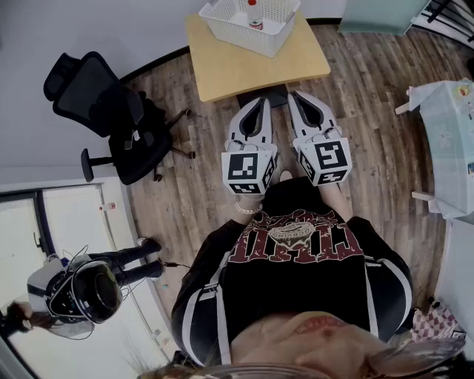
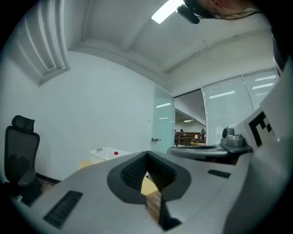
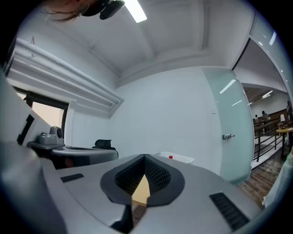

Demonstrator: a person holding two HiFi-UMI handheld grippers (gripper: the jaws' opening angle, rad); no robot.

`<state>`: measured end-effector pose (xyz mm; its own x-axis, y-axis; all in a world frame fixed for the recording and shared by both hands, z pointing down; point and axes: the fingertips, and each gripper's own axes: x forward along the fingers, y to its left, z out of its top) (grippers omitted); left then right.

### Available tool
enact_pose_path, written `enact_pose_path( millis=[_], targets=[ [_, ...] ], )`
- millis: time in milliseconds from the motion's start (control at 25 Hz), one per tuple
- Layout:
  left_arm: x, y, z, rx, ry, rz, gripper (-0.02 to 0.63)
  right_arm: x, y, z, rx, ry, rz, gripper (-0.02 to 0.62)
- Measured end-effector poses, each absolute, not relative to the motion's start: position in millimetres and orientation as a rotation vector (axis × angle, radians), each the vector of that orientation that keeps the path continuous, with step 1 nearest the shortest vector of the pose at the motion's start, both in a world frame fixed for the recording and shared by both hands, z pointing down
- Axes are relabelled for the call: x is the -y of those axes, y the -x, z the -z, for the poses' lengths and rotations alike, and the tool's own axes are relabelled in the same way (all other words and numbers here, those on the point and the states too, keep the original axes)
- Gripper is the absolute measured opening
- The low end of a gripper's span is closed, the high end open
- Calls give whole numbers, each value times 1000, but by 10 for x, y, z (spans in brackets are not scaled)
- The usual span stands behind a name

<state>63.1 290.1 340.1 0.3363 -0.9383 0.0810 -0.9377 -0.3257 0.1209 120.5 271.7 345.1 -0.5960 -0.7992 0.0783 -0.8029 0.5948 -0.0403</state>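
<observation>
A plank wooden floor [image 1: 370, 148] spreads beneath a person who stands facing a light wooden table [image 1: 222, 74], seen from the head view. The table's near edge runs left to right across the view, slightly skewed, and its far end is cut off by the top of the picture. A black office chair [image 1: 111, 111] stands well apart to the left, by the wall.

On the table sits a white slatted basket [image 1: 244, 37], turned at an angle to the table's edge so that one corner points toward the person. The top of the picture crops it, so its long axis cannot be told.

The left gripper [image 1: 261, 100] and the right gripper [image 1: 294, 95] are held side by side just in front of the chest. Their long axes run straight ahead, and their tips point at the table's near edge. Each gripper view shows the fingertips pressed together with nothing between them; only table and floor show through the gap behind the tips.

A small bottle [image 1: 254, 15] with a red cap stands upright inside the basket.
</observation>
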Motion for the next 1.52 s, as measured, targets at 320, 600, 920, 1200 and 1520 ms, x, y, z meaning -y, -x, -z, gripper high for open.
enact_pose_path(
  millis=[320, 600, 920, 1200, 1520],
  targets=[
    [-2904, -664, -3409, 1732, -2451, 4, 49, -2716, -1222, -3468, 2761, -1386, -113, 18],
    [-2904, -702, -3404, 1728, -2454, 5, 49, -2721, -1240, -3464, 2767, -1375, -115, 17],
    [-2875, -809, -3421, 1727, -2448, 4, 49, -2698, -1351, -3475, 2774, -1371, -130, 18],
    [-2883, -847, -3442, 1740, -2437, -2, 49, -2692, -1378, -3477, 2791, -1353, -133, 18],
    [-2850, -860, -3458, 1735, -2437, 3, 49, -2674, -1379, -3510, 2791, -1345, -138, 18]
  ],
)
